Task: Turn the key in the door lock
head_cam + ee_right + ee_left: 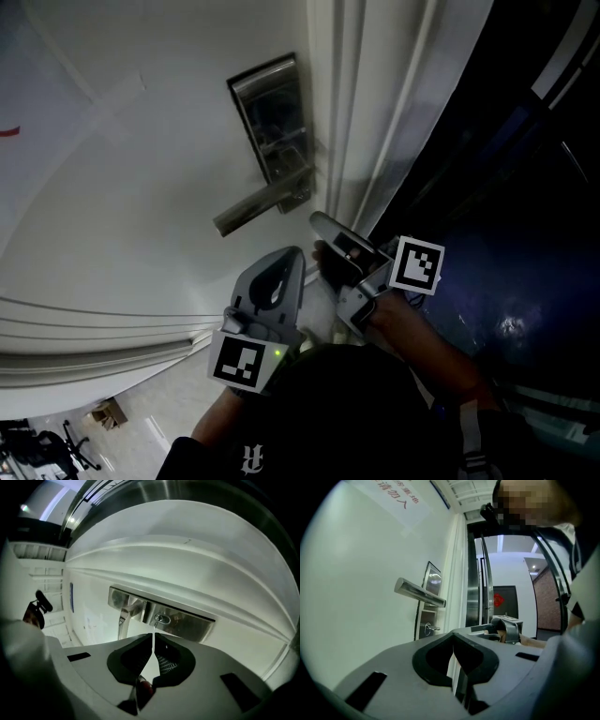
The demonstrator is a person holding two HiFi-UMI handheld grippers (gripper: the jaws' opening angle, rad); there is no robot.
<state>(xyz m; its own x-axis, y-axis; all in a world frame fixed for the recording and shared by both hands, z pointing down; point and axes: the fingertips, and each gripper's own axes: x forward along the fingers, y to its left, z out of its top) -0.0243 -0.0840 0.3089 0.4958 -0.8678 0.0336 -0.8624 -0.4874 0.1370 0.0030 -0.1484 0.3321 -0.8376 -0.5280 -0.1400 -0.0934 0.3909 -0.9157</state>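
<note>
1. Key [159,619] is sitting in the cylinder of the lock plate [180,623], below the lever handle [419,592]. In the left gripper view it is showing as a small stub [429,628] sticking out of the plate.
2. At the left, the left gripper [453,641] is hanging back from the door with its jaws pressed together and nothing between them.
3. In the middle, the handle [258,208] is jutting out from the plate [272,122] and lying level.
4. At the right, the right gripper [153,637] is pointing straight at the key with its tips just short of it. Its jaws are showing only a hairline slit and gripping nothing.
5. Likely trouble: with the jaws this narrow, the right gripper would be butting against the key's head instead of straddling it.
6. The head is small and thin, so a pinch taken off-centre would probably be slipping once twisting begins.
7. The handle is sitting near the key, so a tilted approach could be knocking against it.
8. Counting: one key, one lock plate, one lever handle, two grippers.
</note>
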